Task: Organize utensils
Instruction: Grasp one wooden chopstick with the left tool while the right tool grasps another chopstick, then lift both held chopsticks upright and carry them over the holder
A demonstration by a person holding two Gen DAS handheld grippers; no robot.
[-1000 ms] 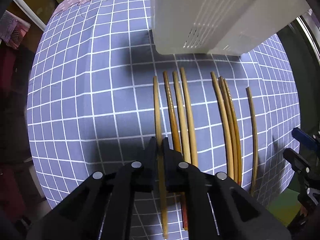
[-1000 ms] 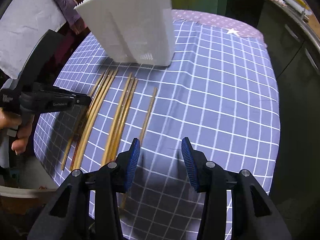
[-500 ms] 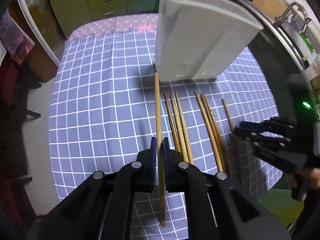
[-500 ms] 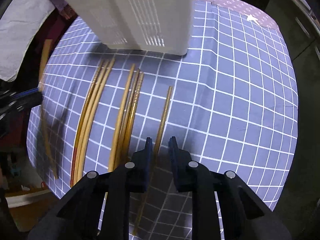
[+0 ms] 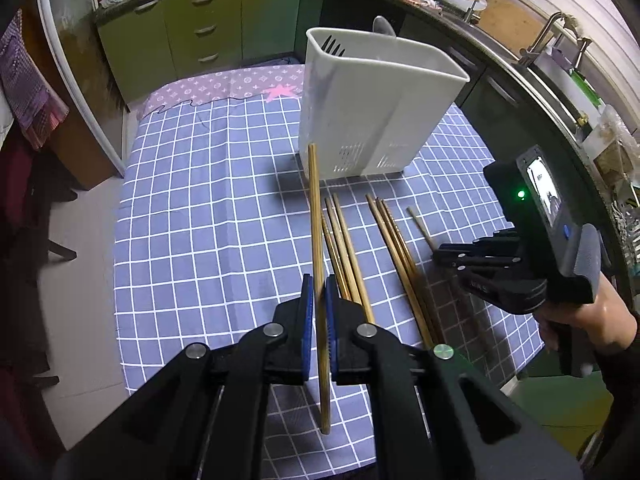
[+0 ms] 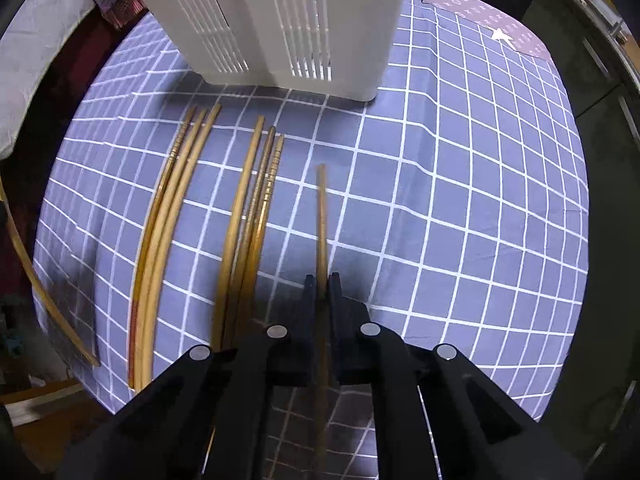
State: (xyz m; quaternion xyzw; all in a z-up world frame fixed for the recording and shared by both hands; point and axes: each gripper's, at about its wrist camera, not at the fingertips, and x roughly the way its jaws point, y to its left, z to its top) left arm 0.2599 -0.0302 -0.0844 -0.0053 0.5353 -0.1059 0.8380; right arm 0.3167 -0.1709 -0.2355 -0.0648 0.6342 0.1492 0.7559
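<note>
My left gripper (image 5: 319, 292) is shut on a wooden chopstick (image 5: 316, 216) and holds it well above the table, its tip pointing toward the white utensil holder (image 5: 372, 116). My right gripper (image 6: 322, 286) is shut on another chopstick (image 6: 321, 216) that lies low over the checked cloth; it also shows in the left wrist view (image 5: 460, 258). Several more chopsticks lie in two bunches on the cloth (image 6: 176, 208) (image 6: 252, 208), left of the right gripper. The holder (image 6: 288, 20) stands just beyond their tips.
A blue checked cloth (image 5: 208, 208) covers the small table, with a pink patterned strip (image 5: 224, 84) at the far end. Green kitchen cabinets (image 5: 200, 28) and a counter with a sink (image 5: 552, 64) surround it. The table edge is close on the right (image 6: 576, 320).
My left gripper has lifted its chopstick off the table and risen high. My right gripper moved down to the rightmost chopstick and closed on it.
</note>
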